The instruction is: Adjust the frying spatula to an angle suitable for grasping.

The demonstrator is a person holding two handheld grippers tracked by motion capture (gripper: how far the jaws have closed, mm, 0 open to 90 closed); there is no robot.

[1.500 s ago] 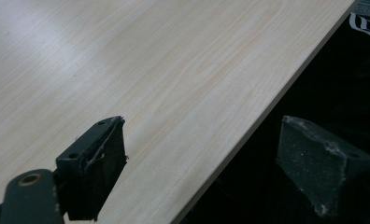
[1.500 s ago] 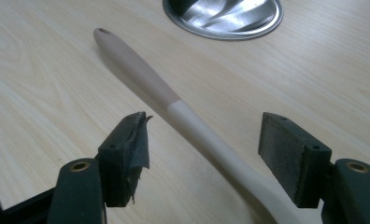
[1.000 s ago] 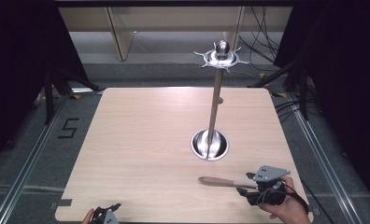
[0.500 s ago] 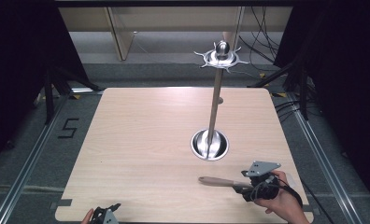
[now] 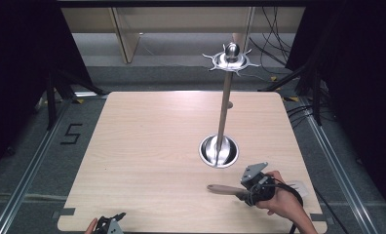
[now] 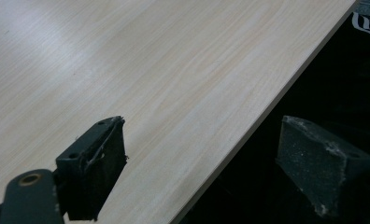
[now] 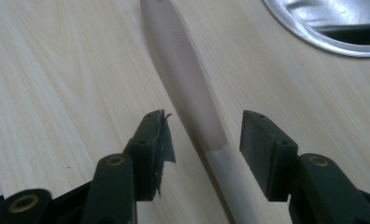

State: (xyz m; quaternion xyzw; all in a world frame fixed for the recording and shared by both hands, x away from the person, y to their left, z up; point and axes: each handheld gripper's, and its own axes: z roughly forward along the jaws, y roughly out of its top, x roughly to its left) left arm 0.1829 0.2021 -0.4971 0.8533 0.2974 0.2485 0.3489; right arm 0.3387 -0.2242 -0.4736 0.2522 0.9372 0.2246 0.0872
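**R. gripper straddles handle, jaws not closed**

Near edge: the left gripper (image 5: 108,225) sits at the front-left rim of the pale wood-grain table (image 5: 147,146), w/ a bit of the person's hand beside it. In the left gripper view its jaws stand wide apart, one over the board, the other out past the table edge over dark floor. Nothing between them, nothing touched. Well apart from any object.

Front-right: the right gripper (image 7: 204,140) is held low over the table in the person's right hand (image 5: 281,202). The long, slim pinkish-brown utensil handle (image 7: 188,79) lies flat on the wood. In the right gripper view its long axis runs from between the jaws straight away from the tool; in the high view it points left across the table from the gripper. Jaws are part-open, one each side of the handle near its paler end, w/ a gap showing on both sides; no pad contact seen. What the far end of the utensil is, cannot tell.

Judgement: the right side is the nearer by far; the handle is aligned for a squeeze.

Farther: the round shiny metal base (image 5: 219,151) of the tall upright metal pole (image 5: 224,107) lies just beyond the handle, apart from it. The pole is topped w/ a spiked metal disc (image 5: 231,59).
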